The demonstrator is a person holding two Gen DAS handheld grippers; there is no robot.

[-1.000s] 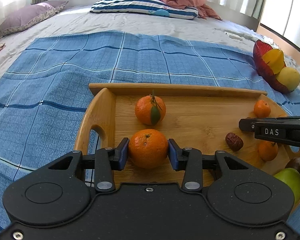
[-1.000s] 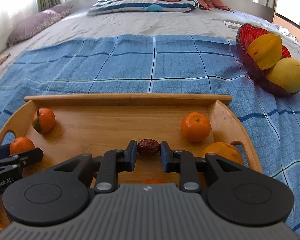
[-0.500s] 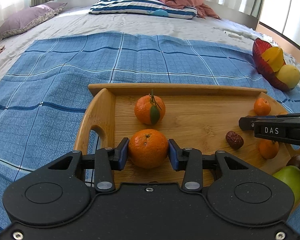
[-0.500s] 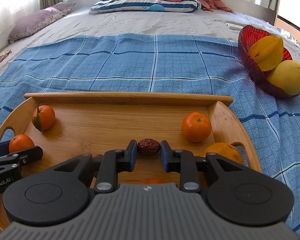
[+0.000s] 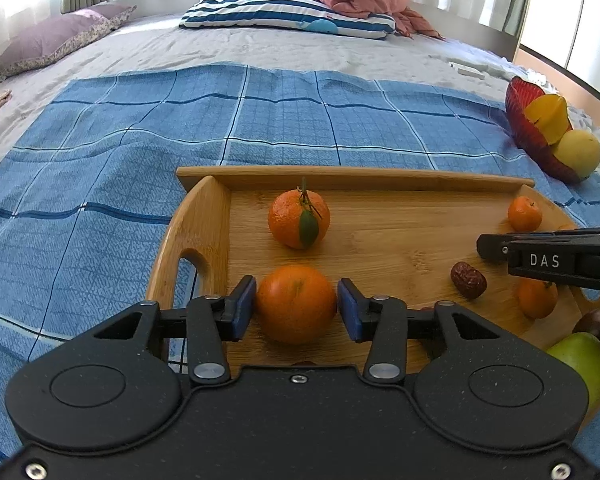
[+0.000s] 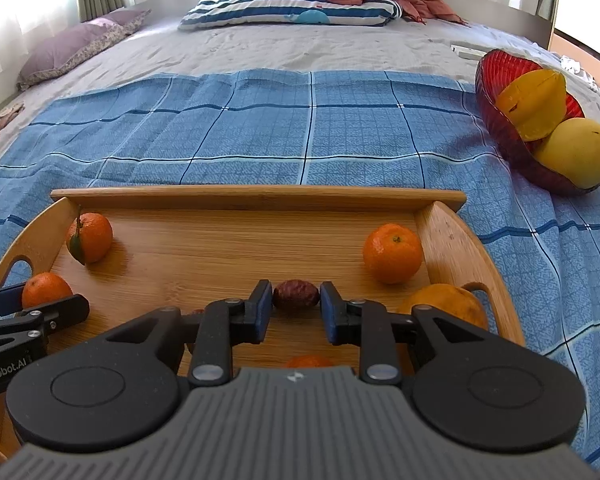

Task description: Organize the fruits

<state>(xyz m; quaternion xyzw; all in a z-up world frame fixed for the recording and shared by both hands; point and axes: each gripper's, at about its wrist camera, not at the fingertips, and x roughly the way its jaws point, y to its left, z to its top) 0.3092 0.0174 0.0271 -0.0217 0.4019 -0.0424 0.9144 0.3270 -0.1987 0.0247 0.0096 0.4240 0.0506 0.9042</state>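
Orange tangerine (image 5: 296,303) between opening left claw (image 5: 296,308) | date (image 6: 296,295) between opening right claw (image 6: 296,306)

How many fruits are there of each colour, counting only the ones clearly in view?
Orange fruit: 5
Brown date: 1
Yellow fruit, in the bowl: 2
Green fruit: 1
Total: 9
Dark bits, mostly hidden, are not counted.

Your left gripper (image 5: 296,306) is speckled black with blue-padded fingers (image 5: 244,306), silver screws and round discs. Your right gripper (image 6: 296,306) has a ribbed grey body and "DAS" lettering on its side.
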